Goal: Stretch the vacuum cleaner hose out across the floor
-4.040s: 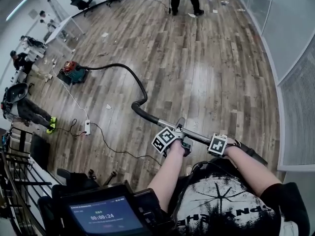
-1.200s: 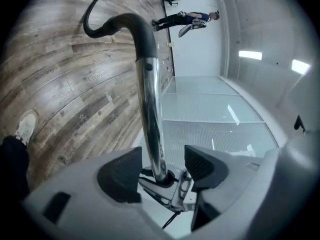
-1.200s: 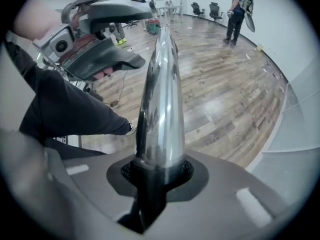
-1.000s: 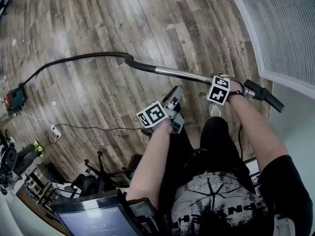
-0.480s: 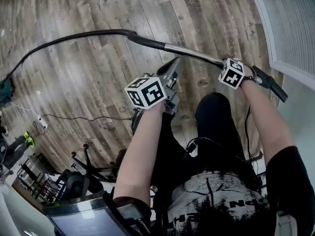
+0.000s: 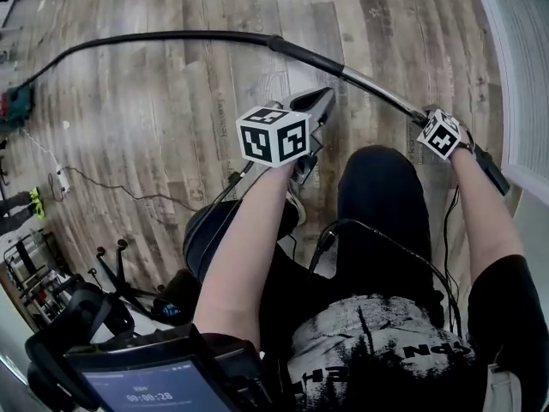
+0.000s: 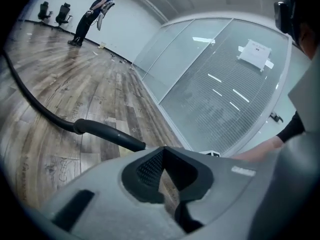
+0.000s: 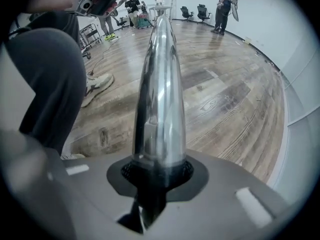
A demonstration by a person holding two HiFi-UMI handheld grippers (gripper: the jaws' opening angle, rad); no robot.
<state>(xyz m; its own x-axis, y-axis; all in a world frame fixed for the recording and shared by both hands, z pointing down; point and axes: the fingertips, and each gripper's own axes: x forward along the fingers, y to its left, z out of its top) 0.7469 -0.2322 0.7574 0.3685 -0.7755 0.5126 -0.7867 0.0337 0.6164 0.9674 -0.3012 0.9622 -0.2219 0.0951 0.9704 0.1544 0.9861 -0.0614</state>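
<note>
Over on the far left of the floor (image 6: 171,127) sits the vacuum body (image 6: 15,106). The hose (image 6: 171,36) runs from it in a long shallow bow across the planks, so I'd say it's mostly stretched out already. Your left tongs (image 6: 326,97) are clenched on nothing and hover above your knee, with the forearm reaching forward and the tips dipped a bit. They look like the spare hand here. Your right tongs (image 6: 426,120) are clamped on the shiny metal wand (image 6: 369,80), aimed steeply down with the arm stretched low. That makes sense, since the rigid tube probably pulls better than floppy hose.
</note>
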